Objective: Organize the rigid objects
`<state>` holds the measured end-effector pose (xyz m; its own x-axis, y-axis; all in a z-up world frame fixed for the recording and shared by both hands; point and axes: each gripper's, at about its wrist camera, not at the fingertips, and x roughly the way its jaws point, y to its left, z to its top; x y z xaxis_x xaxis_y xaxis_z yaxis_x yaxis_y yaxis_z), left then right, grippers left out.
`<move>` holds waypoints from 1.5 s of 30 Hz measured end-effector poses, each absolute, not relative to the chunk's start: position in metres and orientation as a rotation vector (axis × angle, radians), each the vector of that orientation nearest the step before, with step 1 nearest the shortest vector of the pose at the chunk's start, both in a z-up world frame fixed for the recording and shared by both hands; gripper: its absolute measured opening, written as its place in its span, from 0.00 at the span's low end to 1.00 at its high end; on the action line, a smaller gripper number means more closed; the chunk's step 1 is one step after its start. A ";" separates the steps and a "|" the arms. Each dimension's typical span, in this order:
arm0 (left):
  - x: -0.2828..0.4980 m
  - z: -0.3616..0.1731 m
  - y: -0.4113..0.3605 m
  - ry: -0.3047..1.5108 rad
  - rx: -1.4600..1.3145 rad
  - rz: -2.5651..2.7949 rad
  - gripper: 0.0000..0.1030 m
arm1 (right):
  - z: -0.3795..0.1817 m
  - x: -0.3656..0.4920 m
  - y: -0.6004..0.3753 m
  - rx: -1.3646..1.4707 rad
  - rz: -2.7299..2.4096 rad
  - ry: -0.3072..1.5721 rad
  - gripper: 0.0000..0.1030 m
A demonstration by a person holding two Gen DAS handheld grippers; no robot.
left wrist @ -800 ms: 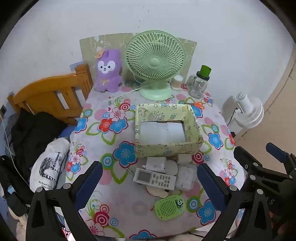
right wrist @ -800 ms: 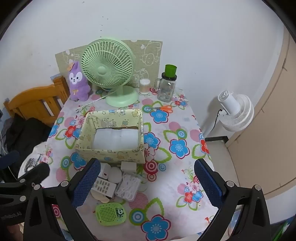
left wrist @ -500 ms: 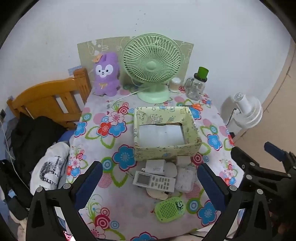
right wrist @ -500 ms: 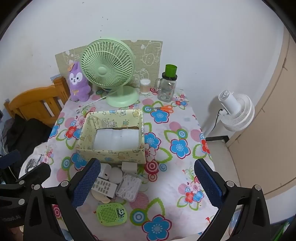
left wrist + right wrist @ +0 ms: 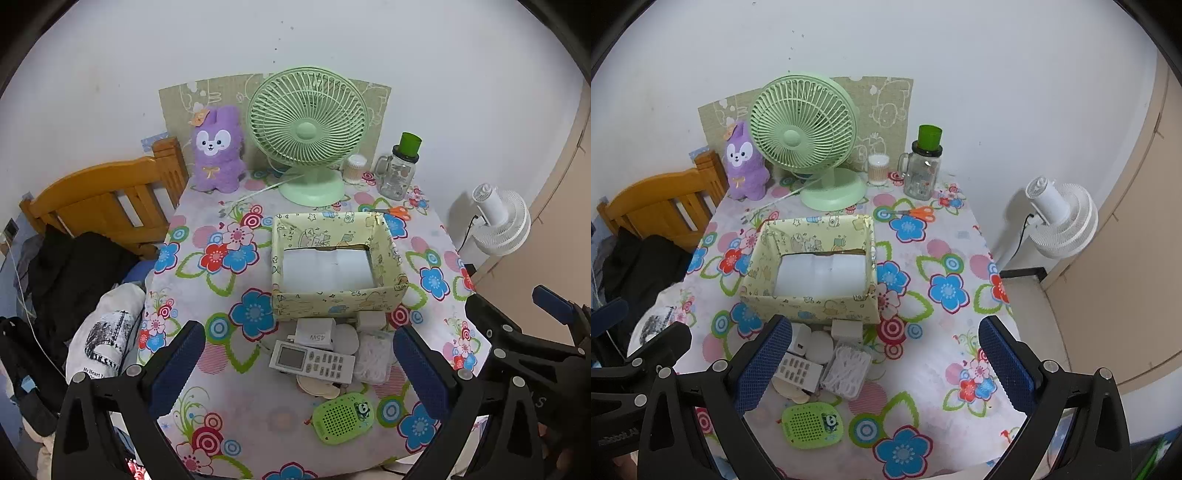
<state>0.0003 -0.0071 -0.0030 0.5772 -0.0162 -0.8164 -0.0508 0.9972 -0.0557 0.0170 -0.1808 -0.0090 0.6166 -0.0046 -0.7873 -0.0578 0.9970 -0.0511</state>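
A yellow patterned open box [image 5: 338, 297] [image 5: 812, 306] with a white bottom sits mid-table on the flowered tablecloth. In front of it lies a pile: a white remote control [image 5: 312, 362] [image 5: 796, 371], a white charger [image 5: 316, 332], a round white disc [image 5: 820, 345], a small white cube [image 5: 846, 328], a clear box of cotton swabs [image 5: 847, 371] and a green speaker [image 5: 343, 417] [image 5: 812, 424]. My left gripper [image 5: 299, 369] hovers open above the pile. My right gripper [image 5: 882, 369] hangs open to its right, nothing between its fingers.
At the table's back stand a green fan [image 5: 308, 133], a purple plush [image 5: 218, 151], a cotton swab jar [image 5: 878, 169] and a glass jar with green lid [image 5: 923, 166]. Orange scissors [image 5: 918, 212] lie behind the box. A wooden chair [image 5: 107, 199] is left, a white fan [image 5: 1060, 221] right.
Both grippers have drawn slightly back and up from the table, so the scene looks a little smaller. Nothing on the table has moved.
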 end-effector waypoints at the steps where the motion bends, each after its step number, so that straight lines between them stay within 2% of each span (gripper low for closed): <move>1: 0.000 -0.003 -0.008 0.955 -0.073 0.019 0.99 | -0.009 0.017 -0.181 -0.073 0.029 0.904 0.99; 45: -0.002 0.001 -0.010 0.957 -0.068 0.027 0.99 | -0.002 0.012 -0.185 -0.071 0.028 0.890 0.99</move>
